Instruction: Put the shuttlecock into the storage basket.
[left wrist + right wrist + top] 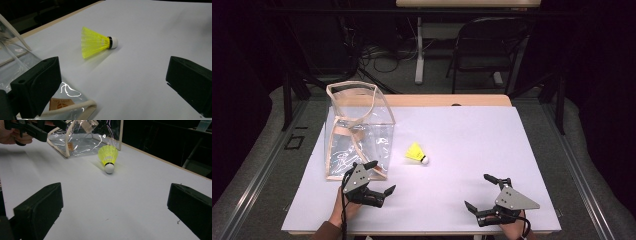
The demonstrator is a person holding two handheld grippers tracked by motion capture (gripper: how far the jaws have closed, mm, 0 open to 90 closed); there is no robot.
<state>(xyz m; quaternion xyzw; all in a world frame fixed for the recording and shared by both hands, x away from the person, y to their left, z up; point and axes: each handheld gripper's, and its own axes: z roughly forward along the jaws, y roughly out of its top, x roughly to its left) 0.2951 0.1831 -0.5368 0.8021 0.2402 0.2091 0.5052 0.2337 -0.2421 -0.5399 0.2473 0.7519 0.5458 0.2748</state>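
Shuttlecock is lying on its side on the white table sheet, roughly mid-table, a bit left of centre. Yellow skirt points far-left, white cork tip points near-right. Nothing touching it.

Left gripper sits at the near-left, held by the person's left hand. Jaws spread wide, nothing between them. In the left gripper view the shuttlecock is ahead of the jaws and clear of both. One jaw is over or right against the near corner of the clear bag; can't tell from these angles whether it actually touches the plastic.

Right gripper is at the near-right, well apart from the shuttlecock, grey plate on top. Jaws also wide apart, empty. The right gripper view looks across bare sheet toward the shuttlecock, cork end facing the camera, with the bag behind it and the left gripper at the upper left.

The bag stands upright at the left side of the sheet, open at the top, beige trim and handles, a small brown label near its bottom edge. Shuttlecock is just right of the bag, outside it, not touching.

Beyond the far table edge: a dark chair and cables on the floor.
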